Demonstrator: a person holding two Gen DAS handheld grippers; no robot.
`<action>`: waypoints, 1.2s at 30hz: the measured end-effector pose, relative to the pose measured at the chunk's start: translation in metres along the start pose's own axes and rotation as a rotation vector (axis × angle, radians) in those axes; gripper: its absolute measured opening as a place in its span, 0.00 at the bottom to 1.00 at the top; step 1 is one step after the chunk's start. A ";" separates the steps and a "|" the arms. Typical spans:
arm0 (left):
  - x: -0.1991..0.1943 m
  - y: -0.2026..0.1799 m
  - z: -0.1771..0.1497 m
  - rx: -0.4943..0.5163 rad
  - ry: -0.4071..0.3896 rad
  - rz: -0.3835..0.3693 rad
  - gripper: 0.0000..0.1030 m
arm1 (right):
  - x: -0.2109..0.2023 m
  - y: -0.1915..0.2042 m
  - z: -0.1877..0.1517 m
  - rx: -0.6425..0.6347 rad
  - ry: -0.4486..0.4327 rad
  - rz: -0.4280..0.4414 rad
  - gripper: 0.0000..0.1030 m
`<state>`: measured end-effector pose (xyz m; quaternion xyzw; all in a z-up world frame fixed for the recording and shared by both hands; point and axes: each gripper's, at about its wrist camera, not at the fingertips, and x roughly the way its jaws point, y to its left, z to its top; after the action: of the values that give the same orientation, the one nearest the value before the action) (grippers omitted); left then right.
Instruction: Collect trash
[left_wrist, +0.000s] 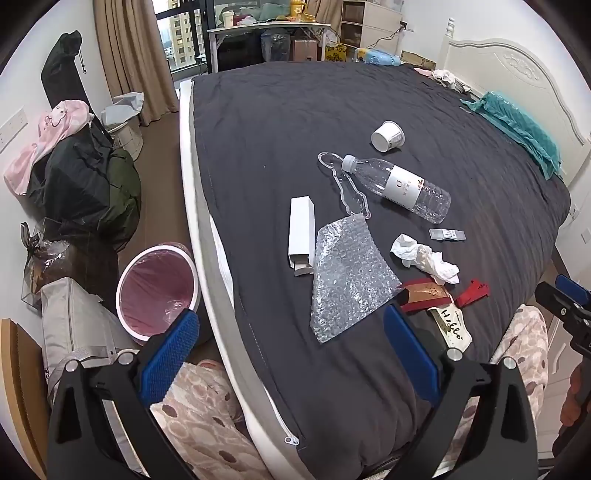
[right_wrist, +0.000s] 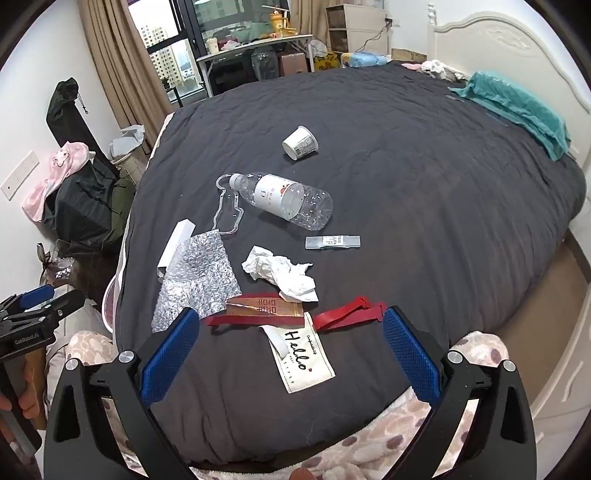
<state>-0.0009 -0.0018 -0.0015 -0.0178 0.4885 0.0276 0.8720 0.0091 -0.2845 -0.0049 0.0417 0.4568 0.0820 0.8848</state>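
Trash lies scattered on the dark grey bedspread (left_wrist: 369, 387): a clear plastic bottle (left_wrist: 397, 187) (right_wrist: 282, 201), a white paper cup (left_wrist: 388, 136) (right_wrist: 300, 143), a white box (left_wrist: 301, 236), bubble wrap (left_wrist: 347, 280) (right_wrist: 197, 278), crumpled tissue (left_wrist: 426, 258) (right_wrist: 280, 275), a red packet (left_wrist: 424, 293) (right_wrist: 258, 308) and a "Hello" tag (right_wrist: 303, 356). A pink-lined bin (left_wrist: 159, 286) stands on the floor left of the bed. My left gripper (left_wrist: 291, 350) hangs open over the bed's near edge, nothing between its pads. My right gripper (right_wrist: 290, 352) is open above the tag, apart from it.
Bags and clothes (left_wrist: 85, 184) are piled along the left wall. A small clear plastic case (right_wrist: 332, 241) lies by the bottle. A teal cloth (right_wrist: 517, 110) rests near the headboard (right_wrist: 491, 33). A cluttered desk (left_wrist: 266, 29) stands by the window. A person's patterned legs (right_wrist: 369, 443) press against the bed.
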 end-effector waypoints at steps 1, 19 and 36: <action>0.000 0.000 0.000 0.000 0.001 -0.001 0.95 | 0.000 0.000 0.000 0.001 0.001 0.001 0.93; 0.002 -0.002 0.000 0.004 0.014 -0.003 0.95 | 0.001 -0.001 0.000 0.003 0.001 0.002 0.93; 0.002 -0.003 -0.002 0.005 0.016 -0.002 0.95 | 0.001 0.000 -0.001 0.005 0.003 0.004 0.93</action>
<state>-0.0012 -0.0048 -0.0038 -0.0161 0.4955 0.0254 0.8681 0.0086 -0.2847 -0.0061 0.0448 0.4582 0.0826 0.8839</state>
